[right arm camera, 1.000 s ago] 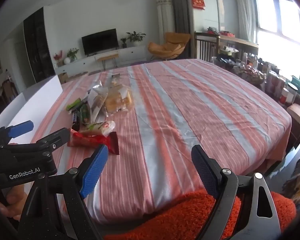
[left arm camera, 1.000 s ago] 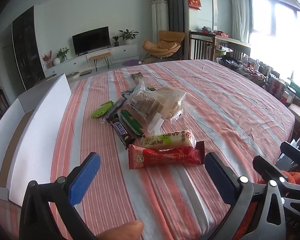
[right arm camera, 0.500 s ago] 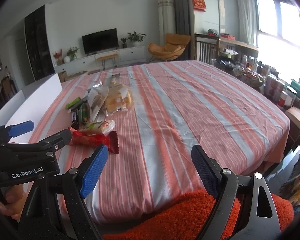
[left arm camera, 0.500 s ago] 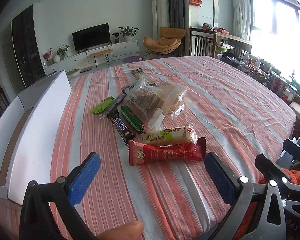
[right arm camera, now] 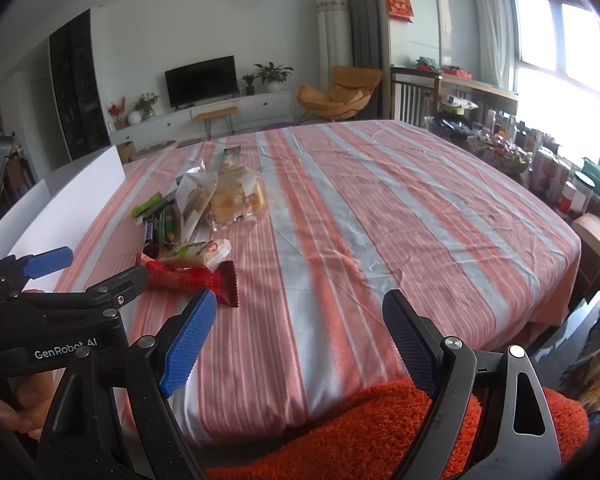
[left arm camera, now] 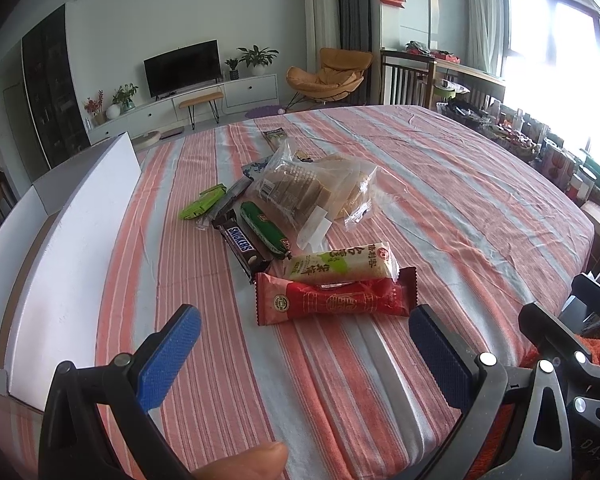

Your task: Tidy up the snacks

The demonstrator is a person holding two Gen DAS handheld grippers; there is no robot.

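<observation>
A pile of snacks lies on the striped tablecloth (left arm camera: 440, 208). Nearest me is a red wrapped bar (left arm camera: 332, 299), with a pale green-and-cream bar (left arm camera: 340, 267) behind it. Further back lie a Snickers bar (left arm camera: 242, 245), a dark green sausage pack (left arm camera: 265, 229), a light green packet (left arm camera: 203, 207) and clear bags of biscuits (left arm camera: 312, 192). My left gripper (left arm camera: 304, 344) is open and empty, just short of the red bar (right arm camera: 188, 278). My right gripper (right arm camera: 296, 332) is open and empty over the table's near edge. The left gripper (right arm camera: 92, 276) shows at the left of the right wrist view.
An open white cardboard box (left arm camera: 64, 248) stands along the left side of the table. An orange fuzzy cloth (right arm camera: 360, 428) lies under the right gripper. A cluttered side table (right arm camera: 500, 148) stands by the window on the right.
Both grippers have eased slightly forward and upward toward the snacks. Both stay open. No snack has moved.
</observation>
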